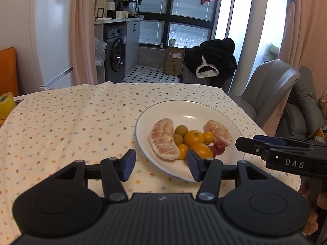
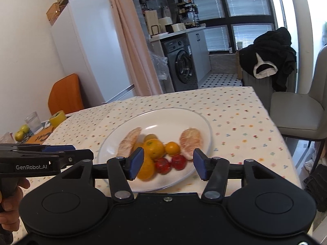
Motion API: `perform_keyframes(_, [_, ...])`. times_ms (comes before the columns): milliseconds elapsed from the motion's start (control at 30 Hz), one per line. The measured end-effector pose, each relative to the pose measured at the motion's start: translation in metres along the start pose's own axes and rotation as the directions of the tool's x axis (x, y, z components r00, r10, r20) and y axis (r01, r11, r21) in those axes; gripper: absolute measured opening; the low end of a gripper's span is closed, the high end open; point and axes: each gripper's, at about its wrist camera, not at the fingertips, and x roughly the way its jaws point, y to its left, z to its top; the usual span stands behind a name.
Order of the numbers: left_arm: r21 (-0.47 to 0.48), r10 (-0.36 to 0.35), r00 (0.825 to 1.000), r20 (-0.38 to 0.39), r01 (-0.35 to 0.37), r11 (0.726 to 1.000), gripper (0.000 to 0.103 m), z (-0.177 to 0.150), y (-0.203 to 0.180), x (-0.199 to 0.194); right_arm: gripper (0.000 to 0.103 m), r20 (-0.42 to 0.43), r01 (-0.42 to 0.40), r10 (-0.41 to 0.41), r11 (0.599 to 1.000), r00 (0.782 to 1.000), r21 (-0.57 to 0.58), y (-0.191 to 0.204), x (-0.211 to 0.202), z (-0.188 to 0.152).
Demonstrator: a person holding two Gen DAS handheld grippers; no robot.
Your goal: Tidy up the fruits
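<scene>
A white plate (image 1: 190,110) on the flowered tablecloth holds two peeled pomelo segments (image 1: 163,140), several oranges (image 1: 194,137), two small green fruits (image 1: 180,130) and two red fruits (image 1: 219,147). My left gripper (image 1: 161,165) is open and holds nothing. Its right finger overlaps the plate's near rim; its left finger is over cloth. My right gripper (image 2: 168,164) is open and empty at the plate's (image 2: 163,118) near edge, with the red fruits (image 2: 170,163) showing beyond its gap. The fruit is blurred in the right wrist view. Each gripper shows sideways in the other's view: the right gripper (image 1: 245,143) and the left gripper (image 2: 81,155).
A grey chair (image 2: 296,114) stands at the table's right side. At the table's far left are a glass (image 2: 33,121), a yellow tape roll (image 2: 58,118) and green apples (image 2: 21,132). An orange chair (image 2: 65,96) and a white fridge stand behind. Bare tablecloth (image 1: 71,122) lies left of the plate.
</scene>
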Motion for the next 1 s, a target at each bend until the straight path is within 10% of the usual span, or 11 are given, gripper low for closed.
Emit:
perform_keyframes(733, [-0.127, 0.183, 0.983, -0.007, -0.183, 0.975, 0.093, -0.029, 0.065, -0.065, 0.1, -0.023, -0.059, 0.057, 0.993, 0.998, -0.105, 0.067, -0.017, -0.012])
perform_keyframes(1000, [-0.158, 0.211, 0.977, 0.026, -0.205, 0.966, 0.103, -0.039, 0.08, -0.096, 0.103, -0.025, -0.057, 0.054, 0.991, 0.998, -0.124, 0.086, -0.033, -0.013])
